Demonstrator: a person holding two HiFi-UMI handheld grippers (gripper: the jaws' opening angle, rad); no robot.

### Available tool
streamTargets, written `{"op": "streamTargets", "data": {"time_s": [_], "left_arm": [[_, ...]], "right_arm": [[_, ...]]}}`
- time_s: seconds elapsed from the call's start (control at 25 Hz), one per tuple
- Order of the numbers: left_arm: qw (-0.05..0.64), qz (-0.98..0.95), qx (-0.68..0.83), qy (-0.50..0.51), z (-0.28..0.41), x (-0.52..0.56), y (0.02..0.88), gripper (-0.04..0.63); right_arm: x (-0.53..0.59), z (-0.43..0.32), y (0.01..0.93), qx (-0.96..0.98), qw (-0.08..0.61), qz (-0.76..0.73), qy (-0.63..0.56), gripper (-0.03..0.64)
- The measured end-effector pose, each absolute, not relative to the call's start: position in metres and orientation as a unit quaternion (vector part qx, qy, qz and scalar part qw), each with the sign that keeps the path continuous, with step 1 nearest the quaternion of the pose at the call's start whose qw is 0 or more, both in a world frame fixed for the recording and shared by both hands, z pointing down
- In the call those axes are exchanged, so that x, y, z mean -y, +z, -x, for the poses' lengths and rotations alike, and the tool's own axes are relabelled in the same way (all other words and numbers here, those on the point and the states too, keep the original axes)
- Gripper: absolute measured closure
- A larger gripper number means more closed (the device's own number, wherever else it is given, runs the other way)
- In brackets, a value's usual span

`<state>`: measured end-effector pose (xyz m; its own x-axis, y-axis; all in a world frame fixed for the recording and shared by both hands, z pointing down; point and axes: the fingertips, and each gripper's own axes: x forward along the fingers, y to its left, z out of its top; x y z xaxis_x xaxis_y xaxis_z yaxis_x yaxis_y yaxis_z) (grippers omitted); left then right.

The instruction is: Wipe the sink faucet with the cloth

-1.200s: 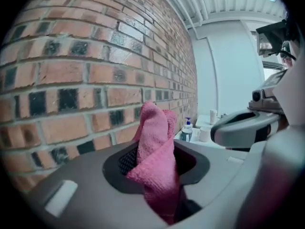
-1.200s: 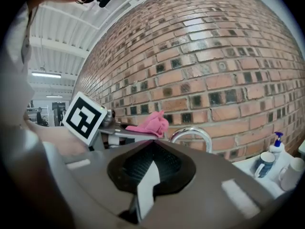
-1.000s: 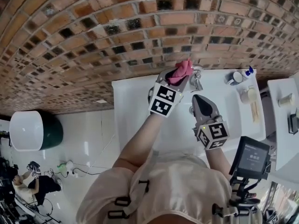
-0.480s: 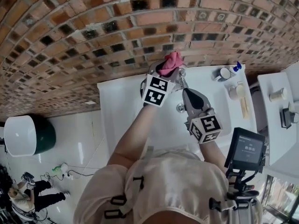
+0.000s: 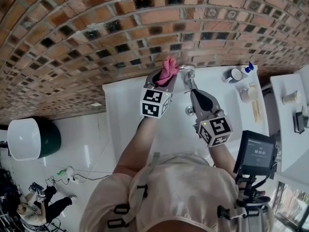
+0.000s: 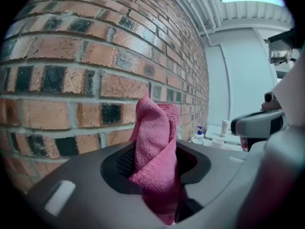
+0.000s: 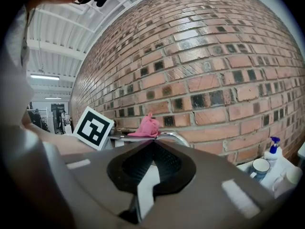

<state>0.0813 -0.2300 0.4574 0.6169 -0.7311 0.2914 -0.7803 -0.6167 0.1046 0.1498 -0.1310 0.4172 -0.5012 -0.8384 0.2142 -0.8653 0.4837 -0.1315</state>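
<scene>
A pink cloth (image 5: 169, 68) sticks up from my left gripper (image 5: 163, 79), whose pads still press on it while the jaws ease open; in the left gripper view the cloth (image 6: 155, 142) fills the gap in front of the brick wall. The chrome faucet (image 5: 189, 74) stands at the back of the white sink (image 5: 126, 111), just right of the cloth and apart from it. My right gripper (image 5: 194, 91) is shut and empty, its tips close under the faucet. In the right gripper view the faucet's curved spout (image 7: 174, 136) shows just past the shut tips (image 7: 152, 144), with the cloth (image 7: 148, 127) behind.
A brick wall (image 5: 145, 28) rises right behind the sink. A mug (image 5: 234, 75) and a blue-capped bottle (image 5: 247, 67) stand at the sink's back right, with further items beside them. A screen on a stand (image 5: 256, 158) is at the right, a green bin (image 5: 29, 139) on the floor at the left.
My left gripper has carried the cloth down and leftward off the faucet and rolled a little. My right gripper has come closer to the faucet and then held still.
</scene>
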Motion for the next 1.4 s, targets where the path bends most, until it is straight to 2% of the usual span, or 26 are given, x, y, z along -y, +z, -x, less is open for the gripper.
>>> {"op": "streamTargets", "data": {"time_s": [0.24,0.44,0.52,0.72,0.88,1.0,1.16,1.4], "left_arm": [[0.159,-0.869,0.442,0.156,-0.052,0.215,0.502,0.453],[0.076,-0.898,0.422,0.100,-0.086,0.222,0.423,0.459],[0.070,-0.909,0.401,0.090,-0.102,0.226,0.406,0.459],[0.081,-0.912,0.384,0.121,-0.118,0.235,0.428,0.460],[0.098,-0.903,0.403,0.116,-0.095,0.234,0.442,0.459],[0.113,-0.888,0.419,0.150,-0.075,0.226,0.467,0.459],[0.155,-0.872,0.435,0.159,-0.055,0.210,0.494,0.460],[0.141,-0.913,0.370,0.100,-0.110,0.207,0.442,0.459]], "right_arm": [[0.129,-0.151,0.421,0.856,0.062,-0.499,0.120,0.627],[0.130,-0.150,0.417,0.857,0.056,-0.498,0.117,0.627],[0.129,-0.149,0.416,0.857,0.056,-0.499,0.117,0.627],[0.128,-0.155,0.419,0.852,0.057,-0.506,0.120,0.627],[0.127,-0.160,0.423,0.848,0.059,-0.512,0.124,0.627],[0.127,-0.157,0.423,0.851,0.059,-0.507,0.124,0.627],[0.126,-0.148,0.421,0.857,0.059,-0.497,0.121,0.627],[0.127,-0.159,0.417,0.852,0.053,-0.509,0.115,0.627]]}}
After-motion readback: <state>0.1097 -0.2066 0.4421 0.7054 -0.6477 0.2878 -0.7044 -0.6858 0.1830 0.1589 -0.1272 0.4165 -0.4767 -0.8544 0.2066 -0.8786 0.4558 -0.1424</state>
